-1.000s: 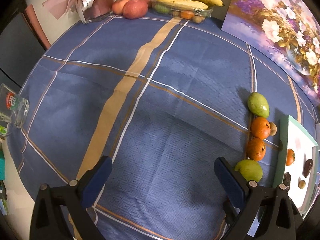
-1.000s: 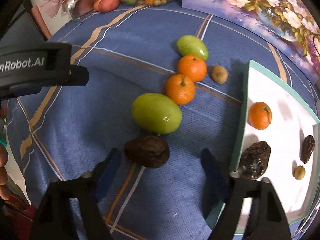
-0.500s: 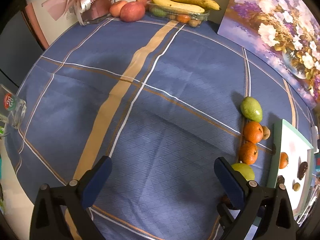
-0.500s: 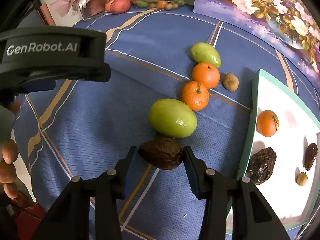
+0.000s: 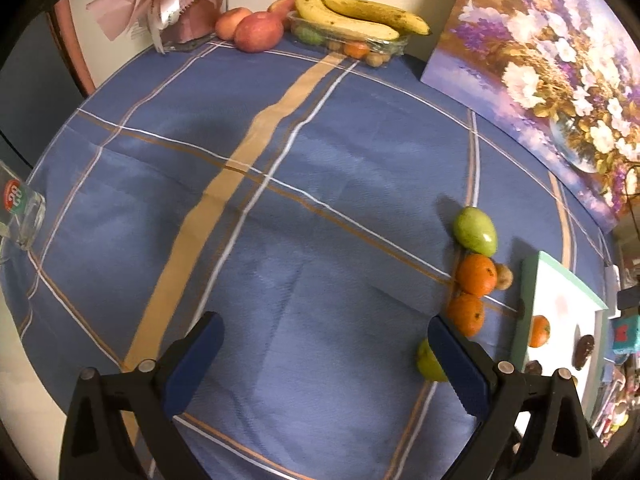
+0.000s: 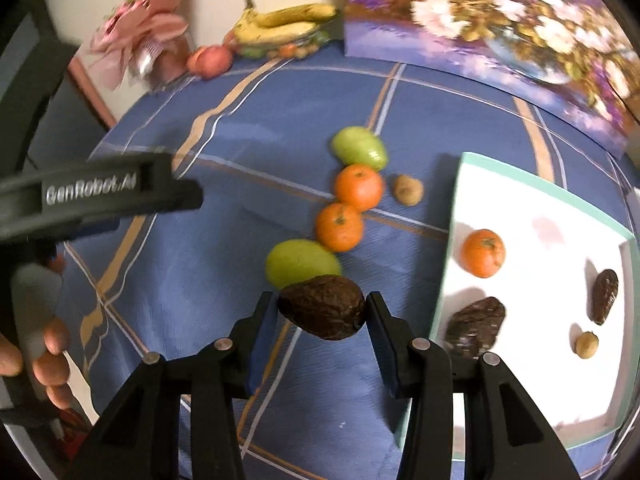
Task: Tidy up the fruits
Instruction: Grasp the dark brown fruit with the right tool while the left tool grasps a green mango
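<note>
Blue plaid cloth covers bench; bananas at 12, painting at 2. Only right view shows dark fruit pinched between right gripper pads, jaws partly closed, lifted off cloth, tray at 3 of it. Left gripper wide open, empty, above cloth. Green fruit just behind the dark one.

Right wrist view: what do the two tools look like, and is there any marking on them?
Both are black plastic two-finger tools with dark blue pads and silver pivot screws: right tool, left tool. The left tool's body carries white "GenRobot.AI" lettering.
</note>
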`<state>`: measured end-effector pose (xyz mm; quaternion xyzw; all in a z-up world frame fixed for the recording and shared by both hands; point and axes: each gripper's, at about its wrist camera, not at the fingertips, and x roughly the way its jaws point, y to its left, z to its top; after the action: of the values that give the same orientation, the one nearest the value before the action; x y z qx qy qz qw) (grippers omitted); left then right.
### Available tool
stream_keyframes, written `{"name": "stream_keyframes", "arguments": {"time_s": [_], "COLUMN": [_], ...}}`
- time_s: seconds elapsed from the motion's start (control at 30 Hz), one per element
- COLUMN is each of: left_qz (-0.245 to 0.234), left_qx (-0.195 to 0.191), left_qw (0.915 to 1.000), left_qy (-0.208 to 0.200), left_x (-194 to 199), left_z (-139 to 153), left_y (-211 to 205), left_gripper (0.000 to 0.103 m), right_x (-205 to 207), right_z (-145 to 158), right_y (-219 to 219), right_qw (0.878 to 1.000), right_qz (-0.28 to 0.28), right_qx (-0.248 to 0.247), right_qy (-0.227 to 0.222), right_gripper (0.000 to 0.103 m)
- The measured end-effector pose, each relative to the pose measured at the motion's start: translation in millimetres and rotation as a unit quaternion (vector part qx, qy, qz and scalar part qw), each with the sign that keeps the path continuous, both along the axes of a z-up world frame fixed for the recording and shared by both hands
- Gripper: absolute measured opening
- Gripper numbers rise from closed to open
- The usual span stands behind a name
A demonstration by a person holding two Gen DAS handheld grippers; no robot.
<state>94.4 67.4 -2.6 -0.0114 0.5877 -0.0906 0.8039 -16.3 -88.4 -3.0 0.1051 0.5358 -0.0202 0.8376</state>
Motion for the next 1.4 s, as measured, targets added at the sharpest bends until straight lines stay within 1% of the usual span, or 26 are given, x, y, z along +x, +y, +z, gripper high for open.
{"name": "stream_keyframes", "arguments": {"time_s": [0.07, 0.3, 0.37, 0.43, 0.5, 0.6, 0.7, 0.73, 0.77, 0.87, 0.93, 1.1, 1.23, 1.4], "left_qz": [-0.008, -0.039, -0.048, -0.061, -0.072, -0.089, -0.107, -0.112, -0.118, -0.133, -0.141, -0.144, -0.14, -0.138], "left_qx": [-0.001, -0.003, -0.003, -0.007, -0.008, -0.008, -0.002, 0.001, 0.004, 0.01, 0.017, 0.033, 0.038, 0.036], "left_qw": [1.0, 0.9992, 0.9988, 0.998, 0.9973, 0.9957, 0.9938, 0.9932, 0.9925, 0.9906, 0.9894, 0.9885, 0.9889, 0.9892], "left_qy": [-0.001, 0.006, 0.007, 0.011, 0.016, 0.026, 0.033, 0.033, 0.032, 0.03, 0.031, 0.032, 0.033, 0.034], "left_x": [-3, -14, -17, -21, -24, -28, -33, -35, -35, -40, -42, -41, -38, -32], "left_z": [1, 0, 0, -1, -3, -8, -13, -14, -14, -18, -22, -29, -33, -35], "left_y": [-6, -30, -38, -46, -53, -64, -77, -81, -85, -96, -100, -106, -109, -110], "left_gripper": [0.103, 0.101, 0.1, 0.096, 0.094, 0.085, 0.081, 0.076, 0.074, 0.072, 0.065, 0.063, 0.056, 0.054], "right_x": [-2, -15, -17, -20, -27, -37, -43, -45, -47, -53, -55, -57, -58, -58], "right_z": [4, 13, 16, 18, 23, 27, 27, 26, 26, 25, 24, 23, 22, 22], "right_y": [-6, -53, -68, -76, -87, -99, -108, -112, -115, -121, -123, -124, -124, -124], "right_qw": [1.0, 0.997, 0.995, 0.993, 0.991, 0.988, 0.986, 0.985, 0.985, 0.983, 0.983, 0.983, 0.983, 0.983], "right_qz": [-0.012, -0.077, -0.097, -0.112, -0.126, -0.142, -0.156, -0.159, -0.163, -0.17, -0.171, -0.17, -0.171, -0.171], "right_qx": [0.004, 0.017, 0.028, 0.031, 0.033, 0.041, 0.041, 0.042, 0.044, 0.047, 0.048, 0.051, 0.054, 0.057], "right_qy": [-0.006, -0.019, -0.023, -0.029, -0.036, -0.045, -0.047, -0.046, -0.046, -0.042, -0.041, -0.041, -0.04, -0.04], "right_gripper": [0.047, 0.047, 0.047, 0.047, 0.047, 0.047, 0.047, 0.047, 0.047, 0.047, 0.047, 0.047, 0.047, 0.047]}}
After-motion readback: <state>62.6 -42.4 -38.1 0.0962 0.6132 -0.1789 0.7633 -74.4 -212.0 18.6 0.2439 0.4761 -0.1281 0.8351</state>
